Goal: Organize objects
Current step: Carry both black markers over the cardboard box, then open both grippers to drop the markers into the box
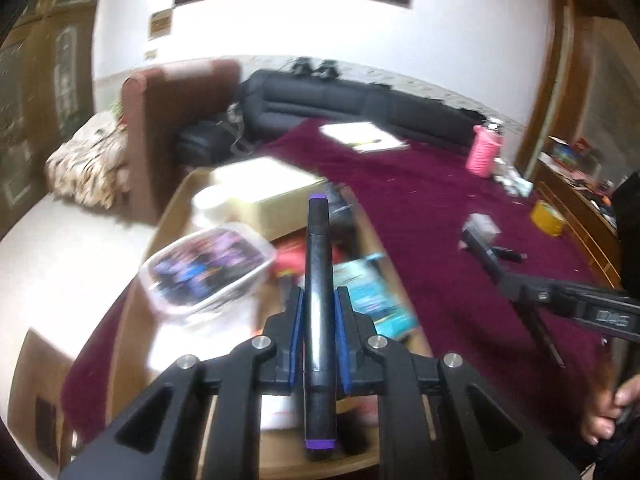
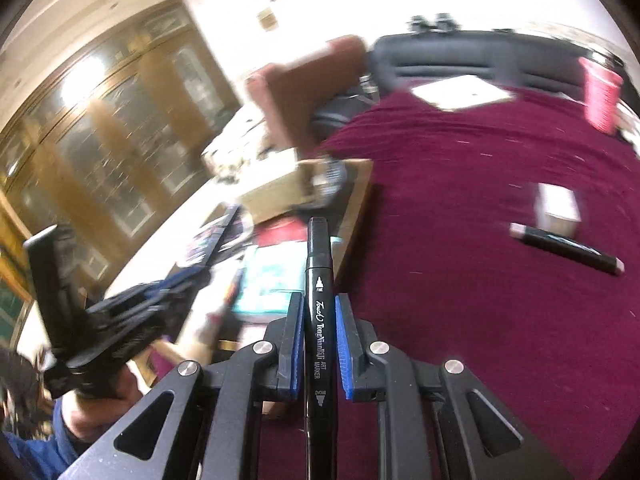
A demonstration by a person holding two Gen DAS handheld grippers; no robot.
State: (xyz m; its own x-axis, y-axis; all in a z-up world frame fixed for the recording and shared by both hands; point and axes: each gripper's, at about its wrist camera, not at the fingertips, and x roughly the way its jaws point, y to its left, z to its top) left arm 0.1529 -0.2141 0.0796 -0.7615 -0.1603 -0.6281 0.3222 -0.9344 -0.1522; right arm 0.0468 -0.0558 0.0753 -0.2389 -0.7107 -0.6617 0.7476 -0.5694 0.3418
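Black purple-capped marker (image 1: 318, 300) clamped in left gripper (image 1: 319, 304); black art marker (image 2: 319, 320) pinched in right gripper (image 2: 319, 312), above open cardboard box (image 1: 384, 240).

White print on the black marker (image 2: 319, 320) in the right wrist view reads "Touch", then "ART MARKER", w/ a brand word between, too small to read surely. Nothing else legible.
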